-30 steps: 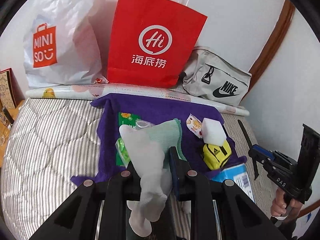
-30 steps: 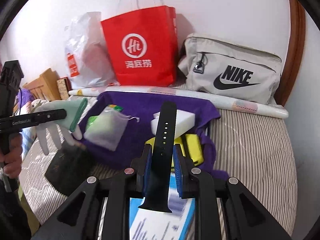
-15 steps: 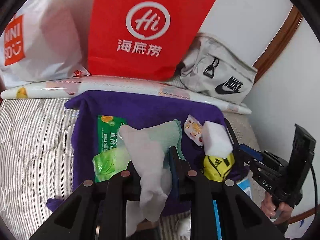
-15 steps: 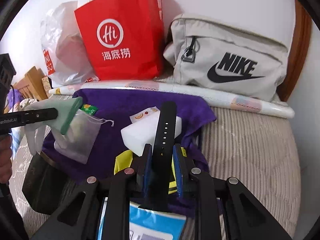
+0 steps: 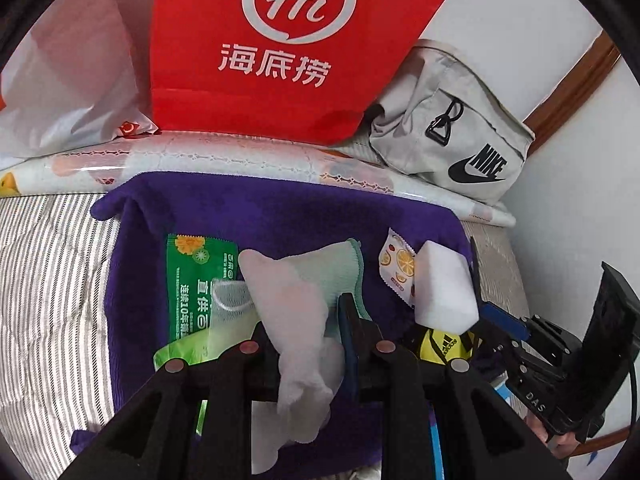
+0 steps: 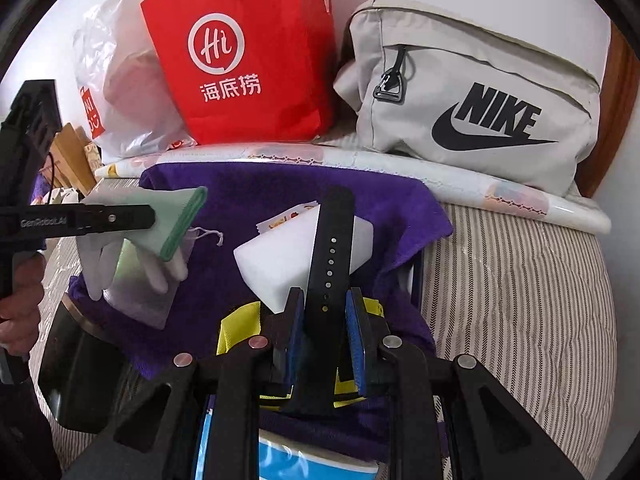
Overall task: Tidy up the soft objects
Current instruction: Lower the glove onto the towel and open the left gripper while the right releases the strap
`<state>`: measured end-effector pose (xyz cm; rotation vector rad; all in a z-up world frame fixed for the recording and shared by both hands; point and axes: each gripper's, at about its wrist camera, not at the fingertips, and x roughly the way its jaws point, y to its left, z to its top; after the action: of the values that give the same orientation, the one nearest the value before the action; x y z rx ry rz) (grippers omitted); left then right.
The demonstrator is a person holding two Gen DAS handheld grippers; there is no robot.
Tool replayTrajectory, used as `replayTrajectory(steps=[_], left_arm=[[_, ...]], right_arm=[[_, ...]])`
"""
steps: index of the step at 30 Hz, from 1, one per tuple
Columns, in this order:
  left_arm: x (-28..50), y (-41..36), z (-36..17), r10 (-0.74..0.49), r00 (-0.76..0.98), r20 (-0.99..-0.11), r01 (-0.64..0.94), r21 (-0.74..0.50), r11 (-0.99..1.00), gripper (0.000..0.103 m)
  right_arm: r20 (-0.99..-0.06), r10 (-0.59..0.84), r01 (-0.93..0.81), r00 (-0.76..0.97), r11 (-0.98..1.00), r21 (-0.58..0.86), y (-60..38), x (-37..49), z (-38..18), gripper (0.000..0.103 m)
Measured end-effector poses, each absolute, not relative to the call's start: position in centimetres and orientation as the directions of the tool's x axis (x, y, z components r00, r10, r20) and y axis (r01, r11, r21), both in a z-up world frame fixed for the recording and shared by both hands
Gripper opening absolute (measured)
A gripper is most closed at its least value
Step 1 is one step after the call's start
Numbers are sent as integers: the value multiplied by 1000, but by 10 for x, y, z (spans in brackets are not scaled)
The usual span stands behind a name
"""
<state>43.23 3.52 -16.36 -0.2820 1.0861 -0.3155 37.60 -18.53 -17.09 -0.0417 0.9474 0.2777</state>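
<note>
Evidently both tongs are loaded, each clamped narrowly on one limp item carried over the purple towel (image 5: 280, 216) spread on the striped bed (image 6: 520, 280). The left tongs (image 5: 308, 320) pinch a white glove (image 5: 296, 304) across the palm, so its green cuff points up and far while the fingers droop toward the near edge; held mid-body like that, it hangs clear of the green packet (image 5: 192, 280) lying under it on the towel. The right tongs (image 6: 326, 320) grip a black strap (image 6: 330, 248) low down, leaving the holed end sticking up stiffly over the white sponge (image 6: 280, 256) and the yellow pouch (image 6: 236, 328), which rest on the towel.

The towel seems to serve as the sorting spot: the soft things already sit there in a loose cluster, with a small fruit-print sachet (image 5: 396, 264) tucked against the sponge. A red bag (image 6: 248, 60), a plastic bag (image 6: 120, 92) and a grey pouch (image 6: 480, 92) stand along the far wall, out of the way. My guess is that both held items are about to be laid down on the towel, glove left, strap right.
</note>
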Motion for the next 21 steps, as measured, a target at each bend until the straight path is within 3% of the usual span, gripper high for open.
replayTrajectory(steps=[5,7,9,11,12,21], left_arm=[[434,38,-164,-385,438,-812,113,-376,920,23],[432,40,-159,-354,464,-812,109,-344,933,30],[432,42,-155,-330,477,-814,113,-316,942,53],[430,45,-149,-286,505,-814,98,-275,956,59],[430,47,-148,-268,513,-816,90,-259,962,59],[409,69,-130,-266,532,-804,64,-275,959,59]], right_arm=[[-806,214,-256,551,963,81,-186,375,-170,22],[-803,213,-256,557,963,78,-186,374,-168,23],[-798,215,-259,563,963,77,-187,372,-166,28],[-790,221,-265,572,961,77,-187,369,-162,43],[-787,220,-267,577,961,73,-186,368,-161,50],[-767,227,-277,600,959,67,-181,346,-140,55]])
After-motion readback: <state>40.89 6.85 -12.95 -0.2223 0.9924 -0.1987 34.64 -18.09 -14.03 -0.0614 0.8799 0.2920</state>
